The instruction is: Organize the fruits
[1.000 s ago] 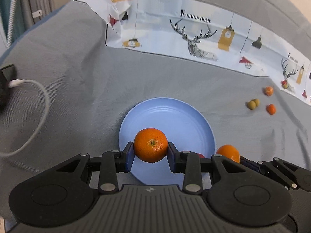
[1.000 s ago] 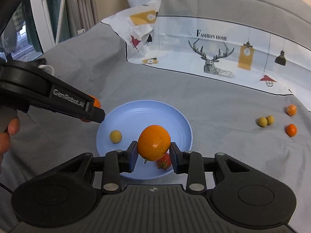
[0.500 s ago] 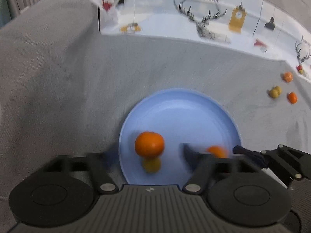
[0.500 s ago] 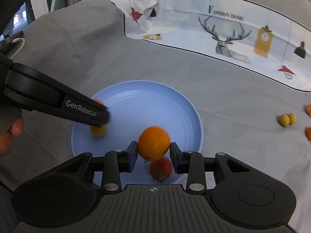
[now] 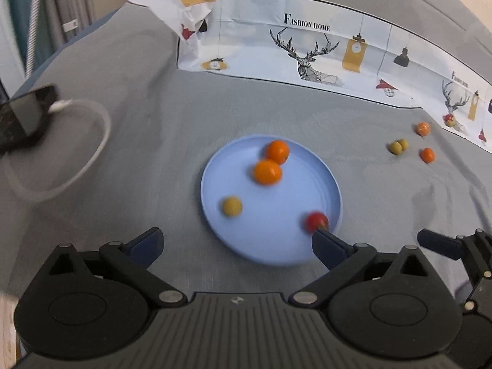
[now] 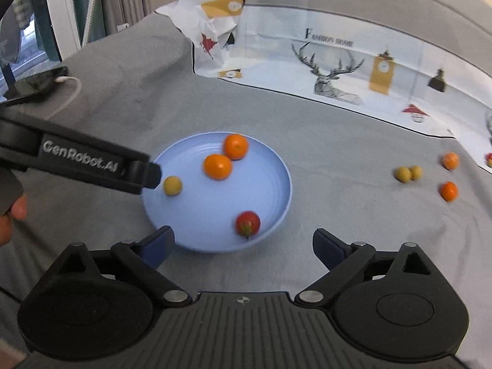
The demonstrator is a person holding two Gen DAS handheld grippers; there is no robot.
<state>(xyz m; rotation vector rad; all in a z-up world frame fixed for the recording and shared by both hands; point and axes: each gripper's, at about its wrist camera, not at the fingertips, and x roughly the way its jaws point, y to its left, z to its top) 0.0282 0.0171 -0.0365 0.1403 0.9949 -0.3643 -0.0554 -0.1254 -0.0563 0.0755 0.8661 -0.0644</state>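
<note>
Fruit on the plate, both tools empty.
Two oranges lie on the blue plate beyond the left tool and right tool; both jaws have just been opening and stand wide, gripping nothing.

My left gripper is black, its ribbed body dark grey, and the pads inside my jaws are dark blue; my right gripper wears the same colours. White lettering runs along the black arm of my left gripper as my right camera sees it. The round plastic plate is pale blue. On it lie two bright orange tangerines, one small yellow-green fruit and one red tomato with a green stalk. The fabric table cover is plain grey. The glossy sheet is white, printed with black stags, mustard clocks, black lamps and red shapes.
</note>
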